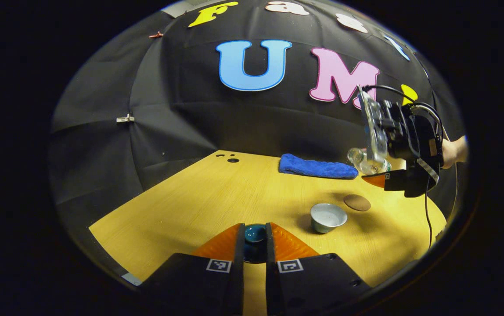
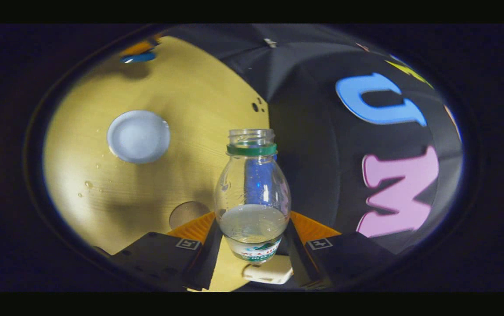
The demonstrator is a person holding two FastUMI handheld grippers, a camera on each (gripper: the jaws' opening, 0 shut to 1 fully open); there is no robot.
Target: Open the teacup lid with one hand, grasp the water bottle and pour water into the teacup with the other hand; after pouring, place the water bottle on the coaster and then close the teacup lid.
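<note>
In the left gripper view my left gripper (image 1: 254, 239) is shut on the dark teal teacup lid (image 1: 255, 233), held just over the table. To its right the pale teacup (image 1: 328, 217) stands uncovered with water in it, and the round brown coaster (image 1: 357, 202) lies just behind it. Above them the right gripper (image 1: 372, 169) holds the clear water bottle (image 1: 364, 161) tilted sideways in the air. In the right gripper view my right gripper (image 2: 252, 239) is shut on the uncapped water bottle (image 2: 252, 193), partly filled. The teacup (image 2: 138, 136) and coaster (image 2: 187, 213) show beyond it.
A folded blue cloth (image 1: 317, 167) lies at the back of the wooden table (image 1: 181, 206). Water drops (image 2: 88, 184) dot the tabletop near the cup. Small dark holes (image 1: 230, 157) mark the far table edge. A hand (image 1: 454, 151) holds the right gripper, with its cable hanging down.
</note>
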